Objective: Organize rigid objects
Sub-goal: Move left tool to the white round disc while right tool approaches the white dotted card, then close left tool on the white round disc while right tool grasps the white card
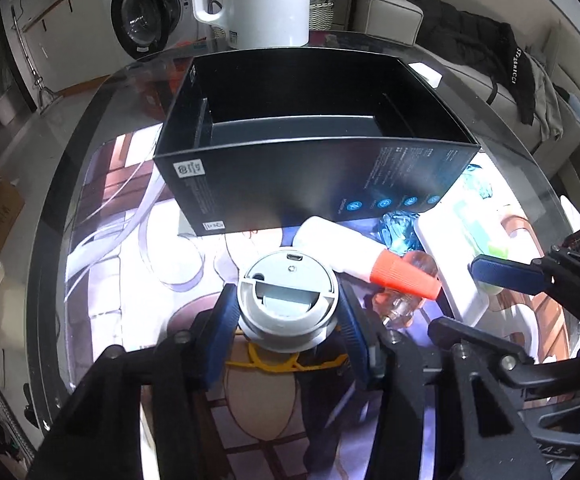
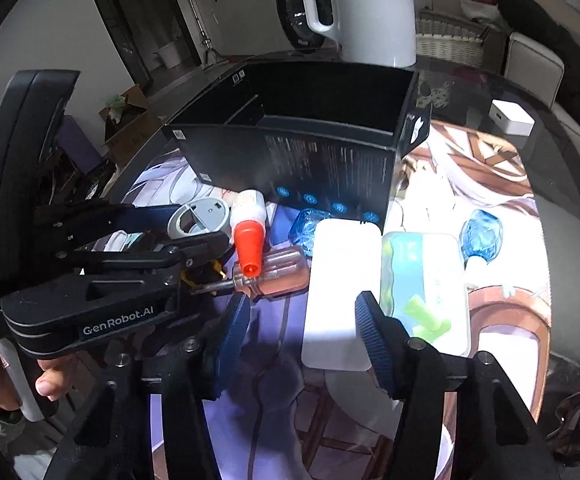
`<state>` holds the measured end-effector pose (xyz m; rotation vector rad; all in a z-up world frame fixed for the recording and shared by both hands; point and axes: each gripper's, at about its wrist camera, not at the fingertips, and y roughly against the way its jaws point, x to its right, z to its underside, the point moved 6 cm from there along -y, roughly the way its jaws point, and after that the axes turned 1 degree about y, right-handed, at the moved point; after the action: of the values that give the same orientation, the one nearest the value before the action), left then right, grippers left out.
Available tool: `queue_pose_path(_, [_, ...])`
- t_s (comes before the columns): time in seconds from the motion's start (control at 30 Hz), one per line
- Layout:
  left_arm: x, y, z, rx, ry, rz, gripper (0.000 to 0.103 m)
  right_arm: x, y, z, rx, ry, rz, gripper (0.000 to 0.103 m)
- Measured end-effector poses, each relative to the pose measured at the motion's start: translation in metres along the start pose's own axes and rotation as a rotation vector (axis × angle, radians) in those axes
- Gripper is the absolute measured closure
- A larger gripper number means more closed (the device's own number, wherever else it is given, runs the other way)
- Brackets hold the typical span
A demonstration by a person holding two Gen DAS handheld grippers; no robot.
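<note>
My left gripper [image 1: 286,332] is shut on a round grey-and-white device [image 1: 288,300], seen too in the right wrist view [image 2: 200,218]. An open black box [image 1: 310,120] stands just beyond it, empty inside. A white bottle with an orange cap [image 1: 370,258] lies beside a clear screwdriver handle [image 1: 406,300]. My right gripper [image 2: 302,332] is open, its fingers either side of the near end of a white flat block [image 2: 342,284]. A clear case with green pieces [image 2: 426,284] lies to its right.
A white kettle [image 1: 262,0] stands behind the box. Blue wrapped items [image 2: 482,236] lie on the printed mat. A small white cube [image 2: 512,118] sits at the far right. The glass table edge [image 1: 50,280] curves on the left.
</note>
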<state>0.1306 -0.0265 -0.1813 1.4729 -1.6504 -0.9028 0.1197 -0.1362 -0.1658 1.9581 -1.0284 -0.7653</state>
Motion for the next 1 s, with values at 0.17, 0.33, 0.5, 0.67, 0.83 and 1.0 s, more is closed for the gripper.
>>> queue_pose_path(0.17, [-0.001, 0.005, 0.005, -0.011, 0.023, 0.035, 0.055, 0.0, -0.001, 0.001, -0.009, 0.013, 0.023, 0.056])
queue_pose_path(0.33, [0.003, 0.014, 0.009, -0.003, 0.02, 0.05, 0.055, 0.008, -0.004, -0.001, -0.01, -0.007, 0.036, 0.045])
queue_pose_path(0.5, [0.004, 0.018, 0.01, 0.002, 0.018, 0.058, 0.055, 0.007, -0.014, 0.003, -0.029, -0.012, 0.016, 0.04])
queue_pose_path(0.67, [0.002, 0.02, 0.009, 0.006, 0.023, 0.052, 0.055, 0.005, -0.018, 0.006, -0.053, 0.014, 0.049, 0.062])
queue_pose_path(0.83, [0.001, 0.026, 0.008, 0.025, 0.024, 0.054, 0.055, 0.005, -0.014, 0.011, -0.065, -0.029, -0.016, 0.063])
queue_pose_path(1.0, [0.0, 0.034, 0.007, 0.049, 0.023, 0.054, 0.055, 0.002, 0.005, 0.009, -0.036, -0.045, -0.09, 0.064])
